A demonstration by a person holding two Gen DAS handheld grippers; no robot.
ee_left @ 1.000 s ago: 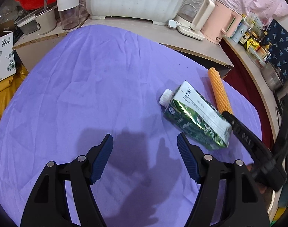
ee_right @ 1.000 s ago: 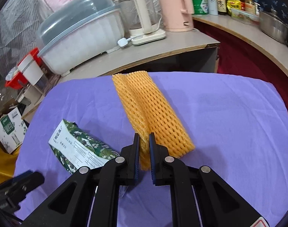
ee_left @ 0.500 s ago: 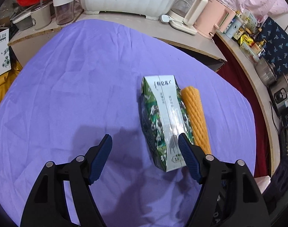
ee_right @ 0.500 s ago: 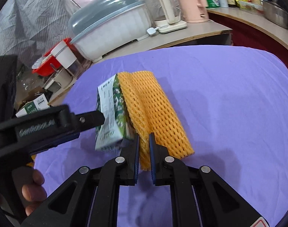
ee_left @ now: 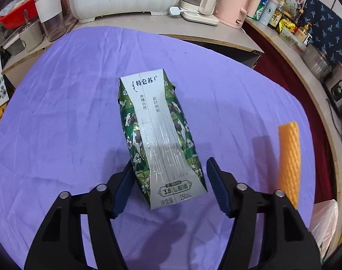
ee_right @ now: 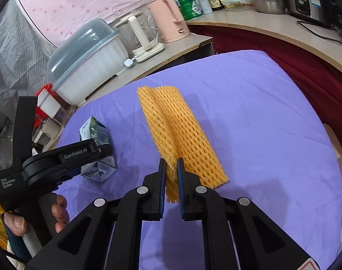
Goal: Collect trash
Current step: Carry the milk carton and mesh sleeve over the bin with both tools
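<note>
A green and white milk carton (ee_left: pixel 159 139) lies on the purple tablecloth (ee_left: pixel 58 117). My left gripper (ee_left: pixel 169 177) is open, its fingers on either side of the carton's near end. It also shows in the right wrist view (ee_right: pixel 96 148). My right gripper (ee_right: pixel 171 171) is shut on an orange foam net sleeve (ee_right: pixel 180 135) and holds it above the cloth. The sleeve also shows at the right of the left wrist view (ee_left: pixel 289 157).
A counter behind the table holds a white lidded bin (ee_right: pixel 87 67), a glass kettle (ee_right: pixel 137 36), a pink kettle (ee_right: pixel 171 15) and jars. A white cup (ee_left: pixel 49 11) and red basket (ee_left: pixel 9 18) stand at the left. A plastic bag (ee_left: pixel 324 222) is at the right edge.
My left gripper has moved forward and right so its open fingers now flank the carton. My right gripper has lifted the foam sleeve away from the carton to the right.
</note>
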